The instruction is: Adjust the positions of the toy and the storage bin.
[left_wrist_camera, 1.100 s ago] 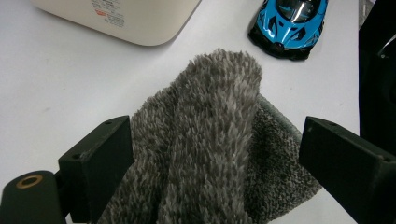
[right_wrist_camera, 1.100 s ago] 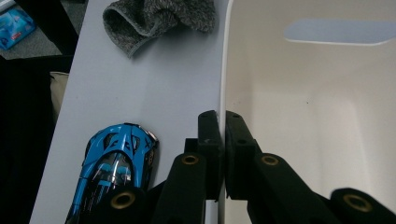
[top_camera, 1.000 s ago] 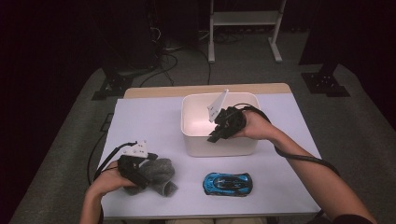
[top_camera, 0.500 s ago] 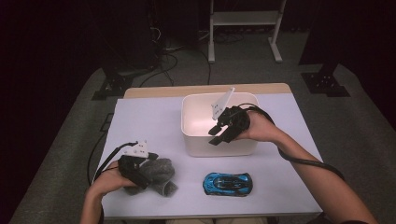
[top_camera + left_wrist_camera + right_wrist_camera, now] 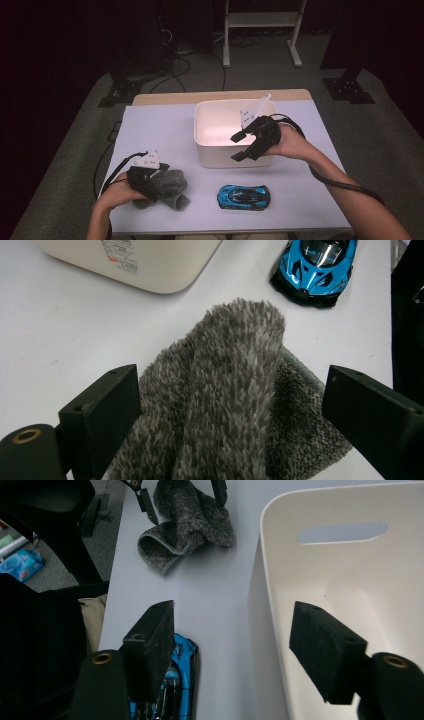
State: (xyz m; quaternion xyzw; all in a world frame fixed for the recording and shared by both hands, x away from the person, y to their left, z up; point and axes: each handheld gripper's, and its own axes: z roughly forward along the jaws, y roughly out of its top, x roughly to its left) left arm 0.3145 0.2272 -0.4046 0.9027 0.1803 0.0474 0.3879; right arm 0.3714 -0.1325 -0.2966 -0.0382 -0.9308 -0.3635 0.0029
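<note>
Nearest you, at seven o'clock on the table, your left gripper (image 5: 150,186) has its jaws spread wide around the fuzzy grey cloth (image 5: 235,405) without pinching it, so if you close too high you catch only a loose fold and the cloth slips out on the lift. At five o'clock the blue toy car (image 5: 243,196) sits close enough for a dragged cloth to nudge it rolling. Farther off, toward one o'clock, your right gripper (image 5: 245,145) has just been opening and hangs empty across the near wall of the white bin (image 5: 210,150), where a careless swing could knock it; the bin's small label is too blurred to read.
</note>
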